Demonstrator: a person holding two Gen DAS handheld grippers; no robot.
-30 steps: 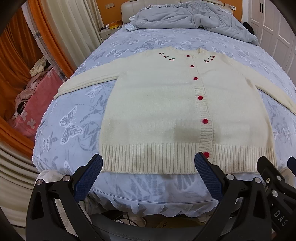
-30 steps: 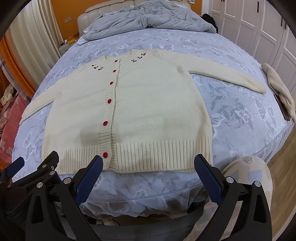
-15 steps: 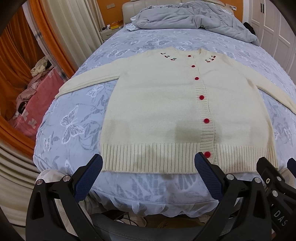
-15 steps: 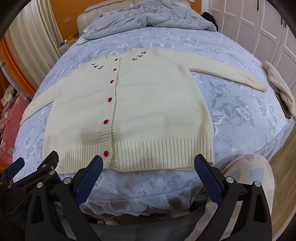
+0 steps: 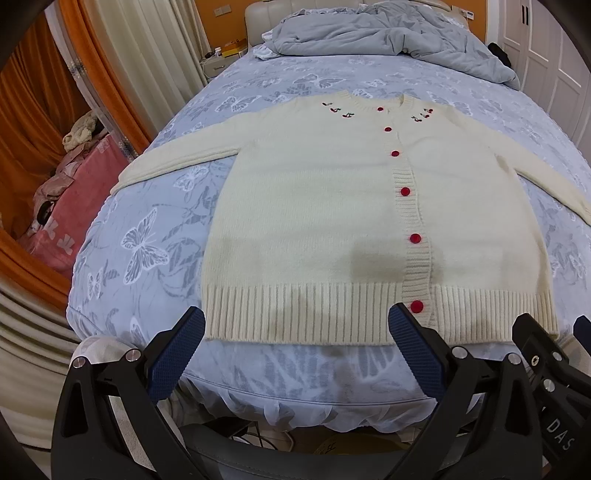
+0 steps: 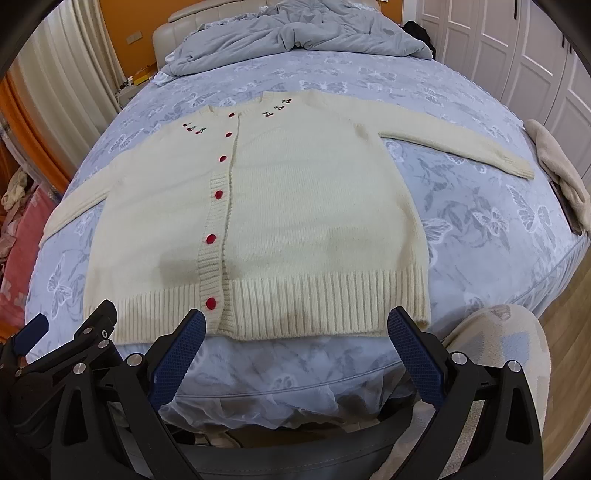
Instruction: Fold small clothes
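Left wrist view: the left gripper (image 5: 295,343) is hanging spread wide, holding nothing, just off the foot edge of the bed (image 5: 155,206). The cardigan (image 5: 314,221) is lying flat, buttoned, hem near that edge, w/ the left sleeve (image 5: 177,162) stretching out toward the bed side. I am judging the 1st fold is not yet begun; best to pinch the sleeve cuff only, not the sheet, & bring it across the chest. The sleeve end is lying close to the bed edge, so little room there.

Right wrist view: the right gripper (image 6: 295,343) is also spread & empty, over the hem. The right sleeve (image 6: 461,151) is reaching toward a beige cloth (image 6: 557,173), near but apart. Plenty of free bed beyond the collar, up to the quilt (image 6: 295,33)
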